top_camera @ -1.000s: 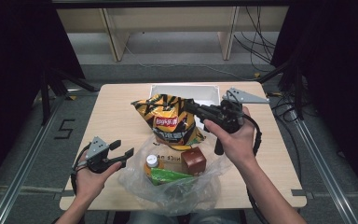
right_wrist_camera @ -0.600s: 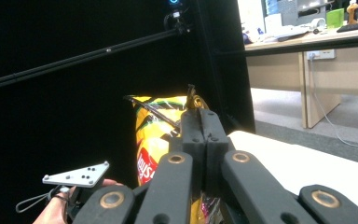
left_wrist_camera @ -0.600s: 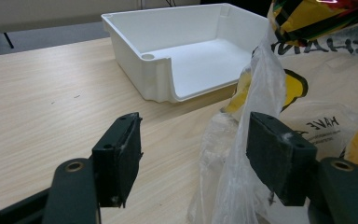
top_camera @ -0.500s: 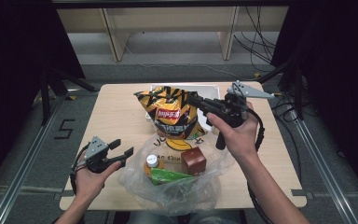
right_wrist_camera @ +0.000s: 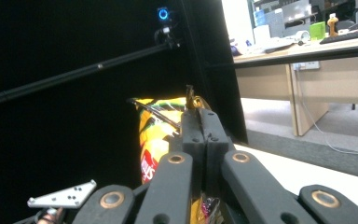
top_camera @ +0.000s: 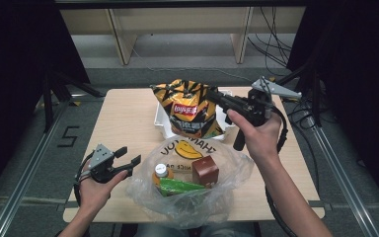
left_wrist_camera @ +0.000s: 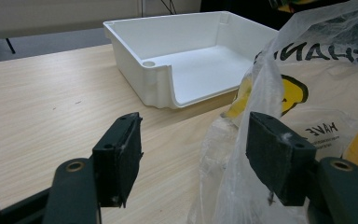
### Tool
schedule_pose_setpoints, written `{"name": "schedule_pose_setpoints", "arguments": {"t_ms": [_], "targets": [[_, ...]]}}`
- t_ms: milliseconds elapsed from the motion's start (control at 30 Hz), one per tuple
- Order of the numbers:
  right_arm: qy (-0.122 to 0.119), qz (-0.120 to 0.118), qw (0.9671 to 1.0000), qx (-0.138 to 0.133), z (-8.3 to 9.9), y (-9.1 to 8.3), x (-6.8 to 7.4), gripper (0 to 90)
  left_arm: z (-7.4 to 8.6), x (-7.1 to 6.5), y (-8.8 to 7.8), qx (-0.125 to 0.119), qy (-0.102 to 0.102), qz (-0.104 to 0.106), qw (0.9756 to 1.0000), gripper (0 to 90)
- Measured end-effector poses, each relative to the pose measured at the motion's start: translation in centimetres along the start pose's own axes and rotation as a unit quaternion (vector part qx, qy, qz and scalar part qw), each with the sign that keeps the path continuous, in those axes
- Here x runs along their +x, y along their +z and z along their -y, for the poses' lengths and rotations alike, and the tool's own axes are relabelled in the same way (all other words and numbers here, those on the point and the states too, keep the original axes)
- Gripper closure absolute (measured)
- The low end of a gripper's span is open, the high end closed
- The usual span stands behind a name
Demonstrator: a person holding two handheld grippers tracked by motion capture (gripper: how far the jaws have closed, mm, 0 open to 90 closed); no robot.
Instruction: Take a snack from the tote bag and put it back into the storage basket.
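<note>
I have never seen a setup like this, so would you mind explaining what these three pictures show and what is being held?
A person at a light wooden table holds a hand-held two-fingered tool in each hand. One picture looks down from above; the other two come from cameras riding on each tool.

The right gripper is shut on the top edge of a yellow-and-black crisp bag, holding it above a white plastic tray. The left gripper is open beside a clear plastic carrier bag, one finger touching the film. That bag contains a brown box, a green packet and a white-capped bottle.
</note>
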State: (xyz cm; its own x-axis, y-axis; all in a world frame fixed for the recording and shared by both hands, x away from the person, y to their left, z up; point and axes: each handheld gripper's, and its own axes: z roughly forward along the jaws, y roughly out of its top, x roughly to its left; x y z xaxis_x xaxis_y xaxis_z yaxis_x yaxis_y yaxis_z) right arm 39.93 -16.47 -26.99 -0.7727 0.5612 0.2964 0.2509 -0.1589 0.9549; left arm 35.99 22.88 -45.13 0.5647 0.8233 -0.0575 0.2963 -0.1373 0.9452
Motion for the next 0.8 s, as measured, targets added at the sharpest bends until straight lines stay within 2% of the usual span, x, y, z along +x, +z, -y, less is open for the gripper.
{"name": "schedule_pose_setpoints", "arguments": {"t_ms": [67, 133, 200, 233, 300, 367, 467, 600, 633, 700, 800], "targets": [[0.001, 0.001, 1.0000, -0.001, -0.1, -0.1, 0.0, 90.0, 0.0, 0.1, 0.1, -0.007, 0.007, 0.005, 0.9999, 35.2], [0.003, 0.003, 1.0000, -0.003, -0.4, -0.2, -0.2, 90.0, -0.1, -0.1, -0.1, 0.000, -0.003, -0.003, 1.0000, 35.2], [0.010, 0.007, 0.9999, -0.004, -0.5, -0.3, -0.4, 90.0, -0.1, -0.1, -0.2, -0.003, 0.000, -0.002, 1.0000, 35.3], [0.002, 0.011, 0.9999, -0.007, -0.5, -0.3, -0.6, 90.0, -0.1, 0.0, -0.2, -0.005, 0.002, -0.001, 1.0000, 35.3], [0.010, 0.013, 0.9998, -0.008, -0.6, -0.4, -0.9, 90.0, -0.2, 0.0, -0.1, -0.013, 0.001, 0.002, 0.9999, 35.4], [0.013, 0.022, 0.9996, -0.007, -0.6, -0.5, -1.4, 90.0, -0.2, -0.1, -0.3, -0.005, -0.003, -0.004, 1.0000, 35.4], [0.013, 0.028, 0.9995, -0.009, -0.5, -0.5, -1.9, 90.0, -0.2, -0.1, -0.3, -0.006, -0.006, -0.005, 0.9999, 35.4], [0.024, 0.041, 0.9988, -0.010, -0.6, -0.6, -2.6, 90.0, -0.2, -0.1, -0.4, -0.009, -0.005, -0.006, 0.9999, 35.5], [0.020, 0.041, 0.9989, -0.014, -0.6, -0.5, -2.9, 90.0, -0.2, 0.0, -0.3, -0.018, 0.000, 0.000, 0.9998, 35.6], [0.025, 0.049, 0.9984, -0.012, -0.6, -0.5, -3.3, 90.0, -0.2, 0.0, -0.3, -0.020, -0.004, -0.002, 0.9998, 35.6], [0.026, 0.062, 0.9976, -0.014, -0.6, -0.4, -4.1, 90.0, -0.2, -0.1, -0.4, -0.012, -0.007, -0.007, 0.9999, 35.6]]}}
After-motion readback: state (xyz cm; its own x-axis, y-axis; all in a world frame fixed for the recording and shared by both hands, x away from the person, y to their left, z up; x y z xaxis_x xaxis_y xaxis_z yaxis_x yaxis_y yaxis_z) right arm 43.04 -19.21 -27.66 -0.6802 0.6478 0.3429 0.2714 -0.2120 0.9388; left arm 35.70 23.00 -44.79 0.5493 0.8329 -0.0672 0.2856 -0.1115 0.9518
